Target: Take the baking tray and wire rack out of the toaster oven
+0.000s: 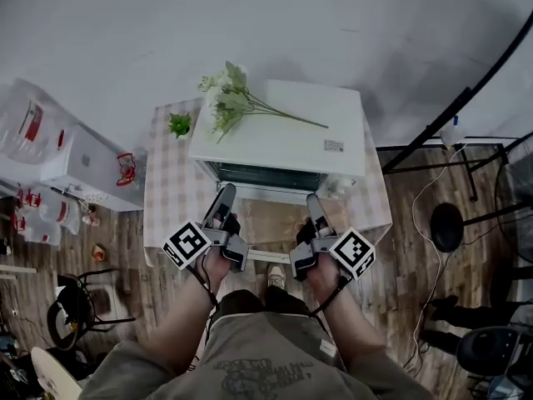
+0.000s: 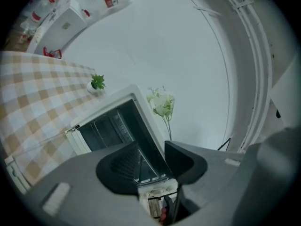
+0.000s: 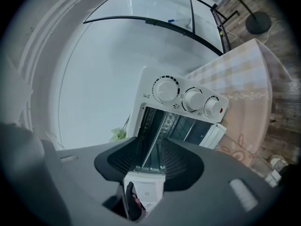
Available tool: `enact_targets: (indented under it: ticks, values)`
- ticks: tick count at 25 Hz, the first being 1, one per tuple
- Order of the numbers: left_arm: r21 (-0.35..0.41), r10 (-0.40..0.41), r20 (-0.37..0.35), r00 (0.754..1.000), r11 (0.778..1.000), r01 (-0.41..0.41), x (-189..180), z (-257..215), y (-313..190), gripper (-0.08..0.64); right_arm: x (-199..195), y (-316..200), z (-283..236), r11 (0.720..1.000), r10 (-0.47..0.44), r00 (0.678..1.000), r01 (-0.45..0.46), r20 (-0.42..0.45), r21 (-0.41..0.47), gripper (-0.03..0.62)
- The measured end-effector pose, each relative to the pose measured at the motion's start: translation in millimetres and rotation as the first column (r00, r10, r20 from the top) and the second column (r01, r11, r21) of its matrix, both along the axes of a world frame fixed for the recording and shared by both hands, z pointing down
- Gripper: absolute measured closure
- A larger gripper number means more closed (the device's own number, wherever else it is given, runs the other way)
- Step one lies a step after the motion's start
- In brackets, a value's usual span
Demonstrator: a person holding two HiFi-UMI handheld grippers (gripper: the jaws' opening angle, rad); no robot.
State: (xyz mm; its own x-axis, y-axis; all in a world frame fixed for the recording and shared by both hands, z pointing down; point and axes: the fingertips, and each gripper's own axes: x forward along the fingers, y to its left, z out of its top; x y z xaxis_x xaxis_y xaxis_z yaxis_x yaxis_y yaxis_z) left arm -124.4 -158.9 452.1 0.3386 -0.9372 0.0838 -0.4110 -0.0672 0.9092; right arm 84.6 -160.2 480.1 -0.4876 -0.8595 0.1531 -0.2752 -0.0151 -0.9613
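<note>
Both empty w/ jaws parted: left gripper (image 1: 223,195) & right gripper (image 1: 313,202) side by side facing open toaster oven (image 1: 283,132), wire rack (image 2: 117,128) inside straight ahead, long edge crosswise, neither nearer; baking tray not made out.

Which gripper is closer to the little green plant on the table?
Left. The left gripper is at the oven side nearest the plant; the right gripper is at the far side.
</note>
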Motion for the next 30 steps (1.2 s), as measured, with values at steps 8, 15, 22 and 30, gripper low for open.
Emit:
enact_targets:
  ticks: [8, 15, 22, 30]
  values:
    - [-0.046, -0.058, -0.058, 0.997, 0.997, 0.056, -7.1, 32.5, -34.3, 0.397, -7.2, -33.6, 33.1, 0.996, 0.052, 0.997, -0.047, 0.063, -0.077, 0.411]
    - [-0.069, -0.096, -0.124, 0.988, 0.994, 0.087, -17.1, 57.6, -64.2, 0.396, -17.4, -68.0, 43.8, 0.990, 0.127, 0.983, -0.118, 0.135, -0.072, 0.395]
    - [-0.022, -0.087, -0.176, 0.981, 0.996, 0.085, -20.1, 61.3, -88.8, 0.396, -14.3, -88.8, 44.2, 0.982, 0.187, 0.969, -0.186, 0.163, -0.019, 0.391]
    - [0.022, -0.087, -0.279, 0.956, 0.995, 0.097, -14.8, 59.8, -108.8, 0.396, -7.8, -102.9, 49.3, 0.970, 0.235, 0.958, -0.242, 0.165, 0.021, 0.396]
